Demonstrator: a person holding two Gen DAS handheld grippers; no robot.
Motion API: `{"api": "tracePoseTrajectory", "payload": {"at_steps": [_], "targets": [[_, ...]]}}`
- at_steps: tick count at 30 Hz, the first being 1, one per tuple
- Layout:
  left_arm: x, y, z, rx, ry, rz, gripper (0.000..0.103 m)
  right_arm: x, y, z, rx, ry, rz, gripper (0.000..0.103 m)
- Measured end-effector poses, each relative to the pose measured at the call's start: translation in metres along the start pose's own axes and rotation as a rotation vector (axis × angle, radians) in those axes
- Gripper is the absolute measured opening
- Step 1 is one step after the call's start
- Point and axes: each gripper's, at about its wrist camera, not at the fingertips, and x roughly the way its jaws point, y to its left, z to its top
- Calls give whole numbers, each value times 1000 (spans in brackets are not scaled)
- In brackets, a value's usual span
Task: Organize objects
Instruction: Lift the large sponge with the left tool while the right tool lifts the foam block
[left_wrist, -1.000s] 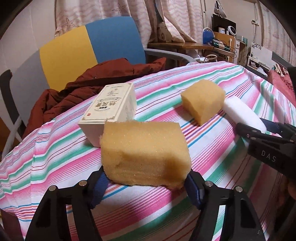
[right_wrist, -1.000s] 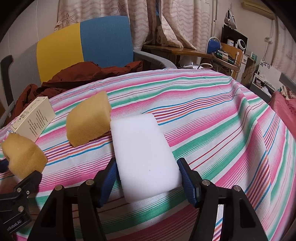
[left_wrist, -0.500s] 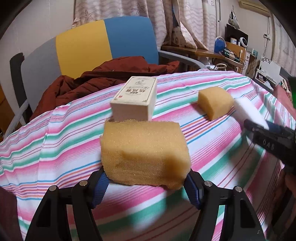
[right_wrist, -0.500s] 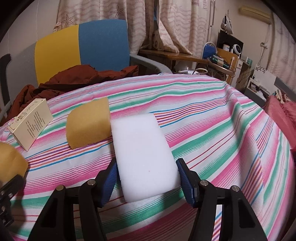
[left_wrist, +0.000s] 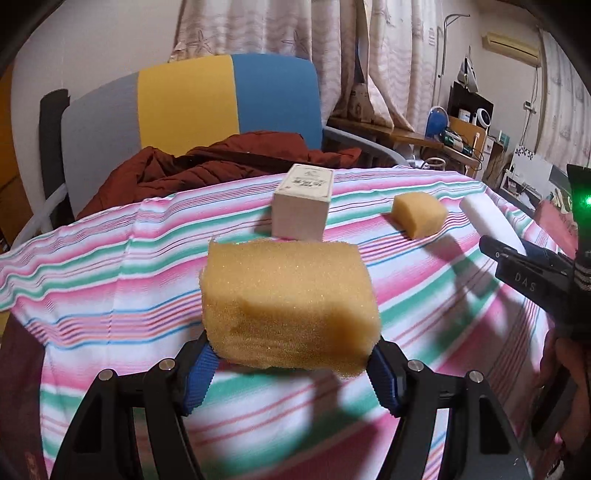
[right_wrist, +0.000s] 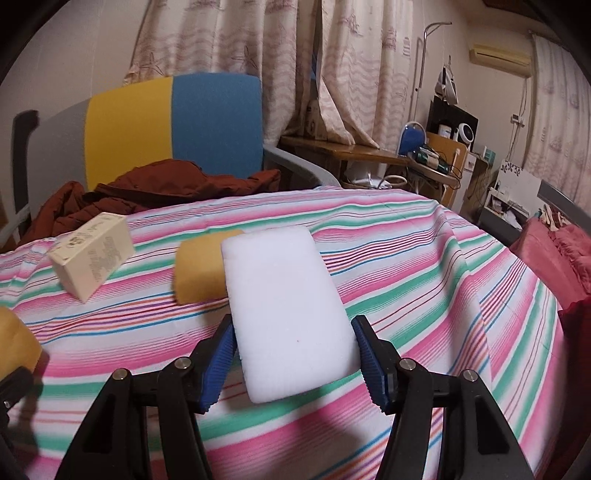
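A large yellow sponge (left_wrist: 290, 304) sits clamped in the left tool (left_wrist: 291, 363) above the striped surface (left_wrist: 110, 280), while the right tool (right_wrist: 297, 360) grips a white foam block (right_wrist: 286, 310), a cream box (right_wrist: 94, 254) and smaller yellow sponge (right_wrist: 199, 266) lying beyond.

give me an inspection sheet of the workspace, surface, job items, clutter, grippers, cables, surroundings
Surface: striped pink, green and white tablecloth, lying smooth.
Job's things: large yellow sponge block; white foam block; small yellow sponge and cream printed cardboard box, both resting on the cloth.
Clutter: rust-brown jacket heaped on the chair.
Grippers: left gripper clamps the large sponge; right gripper clamps the foam block.
Cables: some on the back desk.
Surroundings: yellow, blue and grey chair, patterned curtains.
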Motion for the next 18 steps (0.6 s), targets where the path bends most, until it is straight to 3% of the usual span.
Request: {"api": "tracePoseTrajectory", "payload": {"at_steps": [6, 12, 18], "targets": [[-18, 17, -12, -54, -17, 1, 72, -22, 24, -12, -64, -14, 32, 63], [-31, 17, -28, -39, -17, -10, 72, -50, 52, -28, -145, -20, 94, 63], [-52, 23, -46, -55, -18, -43, 72, -75, 70, -52, -87, 45, 217, 63]]}}
